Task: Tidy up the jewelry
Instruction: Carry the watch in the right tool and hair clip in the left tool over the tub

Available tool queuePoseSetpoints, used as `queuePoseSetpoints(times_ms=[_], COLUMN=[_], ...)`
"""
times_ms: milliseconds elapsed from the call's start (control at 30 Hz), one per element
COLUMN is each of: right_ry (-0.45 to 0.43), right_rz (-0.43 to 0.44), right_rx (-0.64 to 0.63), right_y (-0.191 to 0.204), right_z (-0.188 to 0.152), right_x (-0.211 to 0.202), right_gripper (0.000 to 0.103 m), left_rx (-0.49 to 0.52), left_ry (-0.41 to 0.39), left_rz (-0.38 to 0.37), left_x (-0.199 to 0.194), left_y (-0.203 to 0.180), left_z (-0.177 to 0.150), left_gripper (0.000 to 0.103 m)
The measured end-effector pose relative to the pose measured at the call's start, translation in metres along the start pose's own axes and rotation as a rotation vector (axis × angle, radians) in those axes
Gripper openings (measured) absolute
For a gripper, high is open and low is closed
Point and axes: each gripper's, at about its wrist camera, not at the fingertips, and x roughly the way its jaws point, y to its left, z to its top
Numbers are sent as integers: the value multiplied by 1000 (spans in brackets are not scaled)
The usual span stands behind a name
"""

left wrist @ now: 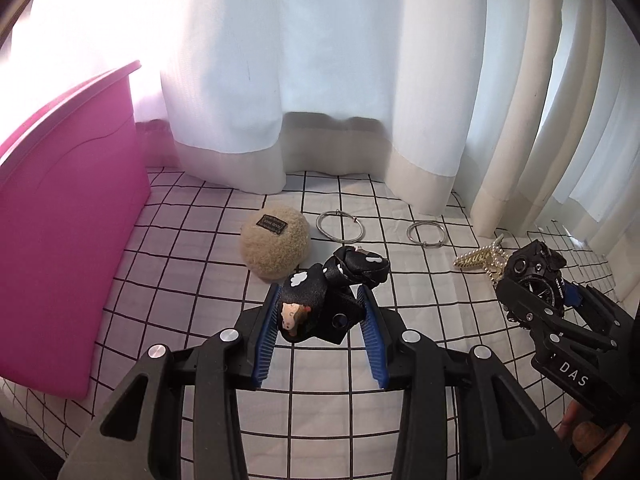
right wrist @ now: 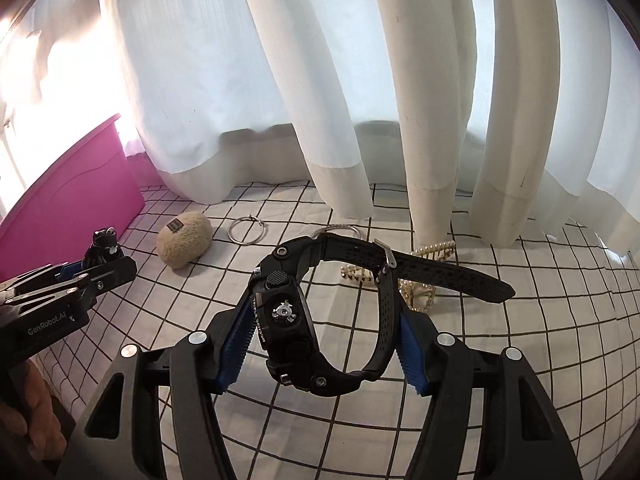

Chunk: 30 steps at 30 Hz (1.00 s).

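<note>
A black watch [right wrist: 304,316] sits clamped in the right gripper [right wrist: 320,344] above the checked cloth [right wrist: 520,360], while the left gripper [left wrist: 318,320] pinches a black patterned hair tie [left wrist: 340,280], near a beige pouch [left wrist: 274,242], two silver rings [left wrist: 339,228] and a pink bin [left wrist: 68,216].
</note>
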Motion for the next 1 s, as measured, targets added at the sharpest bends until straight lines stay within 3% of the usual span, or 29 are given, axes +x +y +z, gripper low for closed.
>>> queuePoseSetpoints(times_ms=[300,600,800,1000], right_ry=[-94,-178,-175,-103], right_rz=[112,322,470,559], right_rx=[-126,-259,-346,-417], right_y=[54,149,233,306], right_z=[68,136,168,182], right_x=[-48,-70,-63,-37], right_gripper=[61,61,61,61], left_rx=[-86,-214,-300,-387], left_ry=[-119,-256,-289,-253], left_rz=[61,236,382,441], left_x=[-84,-165,-196,-192], left_y=[35,121,194,262], left_z=[40,66,70,63], left_gripper=[38,38,38,38])
